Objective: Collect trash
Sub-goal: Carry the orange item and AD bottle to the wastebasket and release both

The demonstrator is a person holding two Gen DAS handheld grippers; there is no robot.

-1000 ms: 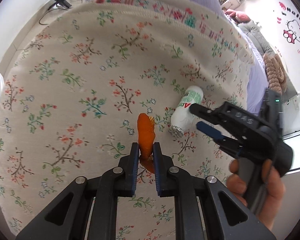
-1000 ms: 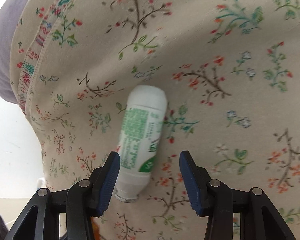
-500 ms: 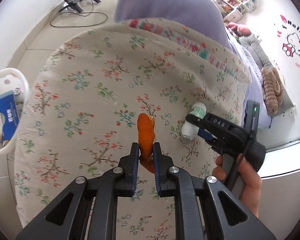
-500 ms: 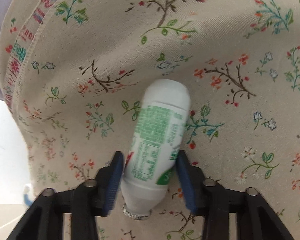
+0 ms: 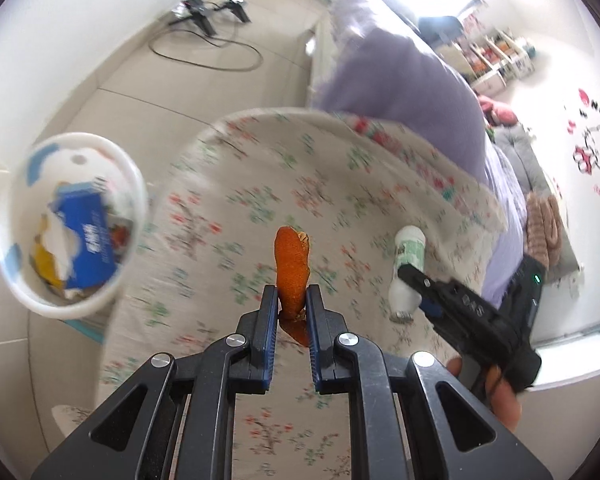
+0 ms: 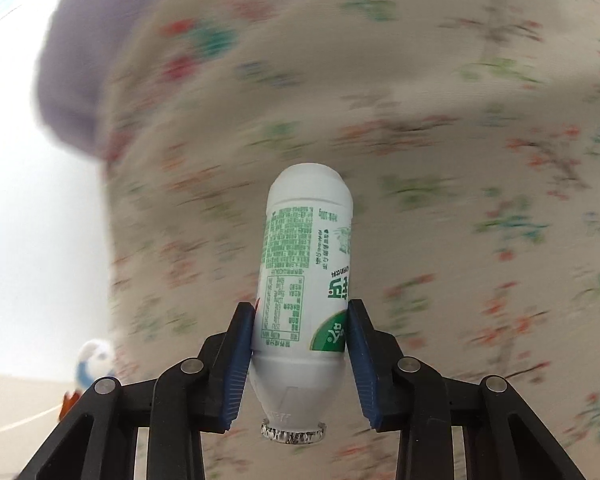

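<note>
Two views show this moment. From the left wrist, the left gripper (image 5: pixel 292 304) has its jaws clamped on an orange peel (image 5: pixel 291 268), which stands upright between the pads above a floral cloth (image 5: pixel 300 184). A white trash bin (image 5: pixel 70 226) with blue packaging inside sits on the floor to the left. At right, a hand (image 5: pixel 496 396) carries the right gripper (image 5: pixel 414 286), its tips at a white bottle (image 5: pixel 407 264).

From the right wrist, the right gripper (image 6: pixel 300 344) has its jaws closing on the white bottle (image 6: pixel 306 276), both blue pads pressed to its green-printed label, the foil-sealed mouth pointing back toward the camera, the blurred floral cloth (image 6: pixel 440 120) behind.
</note>
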